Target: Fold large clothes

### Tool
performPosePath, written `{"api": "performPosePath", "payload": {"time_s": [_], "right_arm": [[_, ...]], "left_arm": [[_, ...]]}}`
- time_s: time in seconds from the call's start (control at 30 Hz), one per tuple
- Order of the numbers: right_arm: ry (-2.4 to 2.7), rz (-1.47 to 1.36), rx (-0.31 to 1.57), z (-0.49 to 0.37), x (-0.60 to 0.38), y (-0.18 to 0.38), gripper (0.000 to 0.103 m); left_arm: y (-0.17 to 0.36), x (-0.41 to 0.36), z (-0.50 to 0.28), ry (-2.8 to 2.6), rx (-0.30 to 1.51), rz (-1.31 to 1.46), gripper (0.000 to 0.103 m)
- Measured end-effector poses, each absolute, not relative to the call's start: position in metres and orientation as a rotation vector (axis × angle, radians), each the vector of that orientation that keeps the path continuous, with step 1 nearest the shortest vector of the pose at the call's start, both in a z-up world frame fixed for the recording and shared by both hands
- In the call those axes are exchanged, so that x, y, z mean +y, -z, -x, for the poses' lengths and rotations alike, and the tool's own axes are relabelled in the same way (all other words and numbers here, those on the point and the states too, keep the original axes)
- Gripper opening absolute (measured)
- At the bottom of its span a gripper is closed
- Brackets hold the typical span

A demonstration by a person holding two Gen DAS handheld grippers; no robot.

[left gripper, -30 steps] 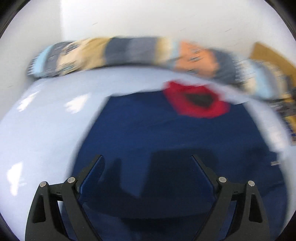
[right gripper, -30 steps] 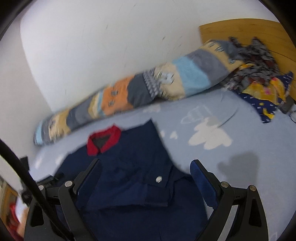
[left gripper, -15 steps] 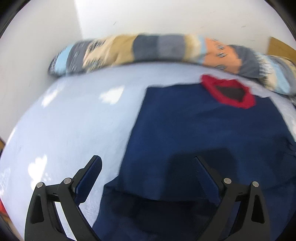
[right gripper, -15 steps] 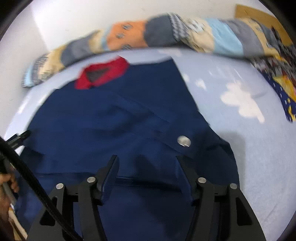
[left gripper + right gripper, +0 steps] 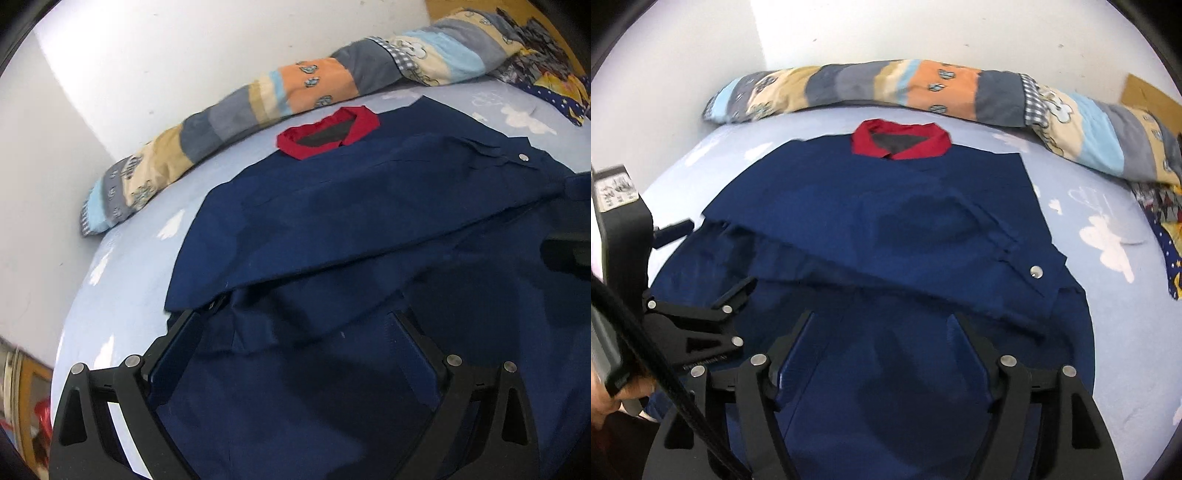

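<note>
A navy jacket point(image 5: 369, 206) with a red collar point(image 5: 291, 142) lies flat on the bed, both sleeves folded across its chest. A silver snap point(image 5: 1037, 272) marks the cuff of one sleeve. My left gripper point(image 5: 295, 321) hovers open over the jacket's lower left part, just below the folded sleeve's edge, with only flat cloth under it. My right gripper point(image 5: 882, 321) hangs over the lower middle of the jacket point(image 5: 886, 221); its jaws are opening and the pads press on nothing. The left gripper point(image 5: 701, 314) also shows at the left of the right wrist view.
A long patchwork bolster point(image 5: 942, 88) lies along the white wall behind the collar. Patterned clothes point(image 5: 554, 81) are heaped at the far right by a wooden headboard point(image 5: 1145, 96). The light blue cloud sheet point(image 5: 122, 295) surrounds the jacket. A person's hand point(image 5: 613, 398) holds the left tool.
Both grippers swung and rolled, then came down closer over the jacket's lower half. The right jaws narrowed and have since widened a little. Nothing was taken hold of.
</note>
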State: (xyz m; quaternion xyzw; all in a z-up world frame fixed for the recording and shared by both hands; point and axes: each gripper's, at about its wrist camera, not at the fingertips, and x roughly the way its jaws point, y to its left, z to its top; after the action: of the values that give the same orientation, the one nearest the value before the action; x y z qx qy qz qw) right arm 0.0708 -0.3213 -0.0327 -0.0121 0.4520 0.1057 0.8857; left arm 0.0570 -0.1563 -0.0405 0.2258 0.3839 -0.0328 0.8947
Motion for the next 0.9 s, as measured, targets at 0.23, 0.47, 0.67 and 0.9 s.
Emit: {"api": "performPosePath", "payload": {"time_s": [0.23, 0.47, 0.67, 0.9], "right_arm": [[-0.181, 0.047, 1.019, -0.051, -0.322, 0.058, 0.077], [-0.135, 0.105, 1.053, -0.017, -0.309, 0.087, 0.077], [-0.096, 0.082, 0.920, 0.030, -0.295, 0.069, 0.077], [-0.054, 0.053, 0.974, 0.062, -0.284, 0.094, 0.078]], "left_arm": [[0.072, -0.111, -0.021, -0.030, 0.921, -0.182, 0.099], [0.087, -0.082, 0.015, -0.081, 0.894, -0.090, 0.099], [0.077, -0.078, 0.063, -0.141, 0.845, -0.034, 0.099], [0.093, -0.082, 0.084, -0.167, 0.855, -0.025, 0.101]]}}
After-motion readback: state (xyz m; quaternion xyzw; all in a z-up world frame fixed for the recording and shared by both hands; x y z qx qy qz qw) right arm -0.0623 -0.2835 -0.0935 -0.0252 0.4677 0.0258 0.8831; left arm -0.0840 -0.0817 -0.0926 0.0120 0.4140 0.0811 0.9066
